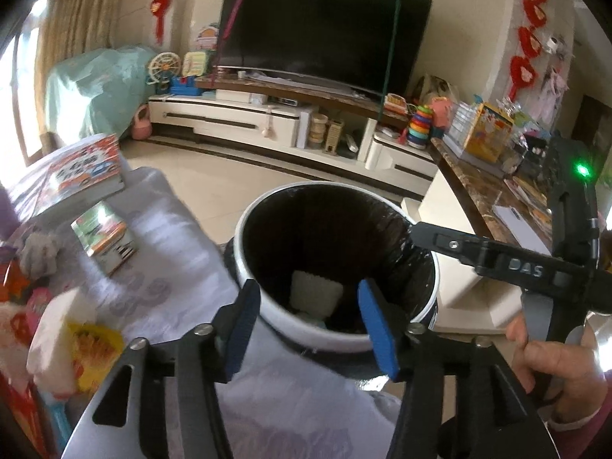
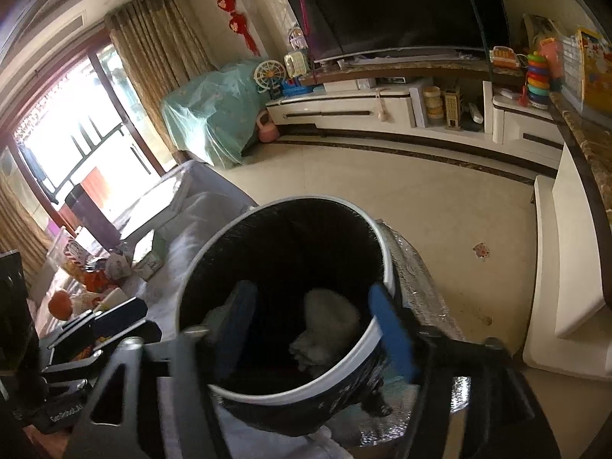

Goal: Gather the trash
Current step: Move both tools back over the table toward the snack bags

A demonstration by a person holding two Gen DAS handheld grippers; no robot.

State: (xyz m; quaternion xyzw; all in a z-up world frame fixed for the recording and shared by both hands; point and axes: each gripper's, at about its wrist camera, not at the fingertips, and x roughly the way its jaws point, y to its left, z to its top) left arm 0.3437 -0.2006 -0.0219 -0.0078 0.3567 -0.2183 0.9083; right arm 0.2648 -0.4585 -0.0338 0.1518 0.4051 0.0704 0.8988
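Note:
A white-rimmed trash bin (image 1: 252, 225) with a black liner stands beside the cloth-covered table; it also shows in the right wrist view (image 2: 384, 252). White crumpled paper (image 1: 315, 292) lies inside it, also visible in the right wrist view (image 2: 331, 315). My left gripper (image 1: 306, 327) is open and empty just above the bin's near rim. My right gripper (image 2: 315, 331) is open and empty over the bin's mouth; its body shows at the right of the left wrist view (image 1: 497, 258). A white tissue wad (image 1: 57, 325) and colourful wrappers (image 1: 95, 348) lie on the table at the left.
Books and boxes (image 1: 84, 176) lie on the table (image 1: 160, 275) to the left. A TV (image 1: 325, 34) on a white cabinet (image 1: 237, 120) lines the far wall. A marble counter (image 1: 474, 187) with toys runs along the right. A silver foil mat (image 2: 417, 279) lies beside the bin.

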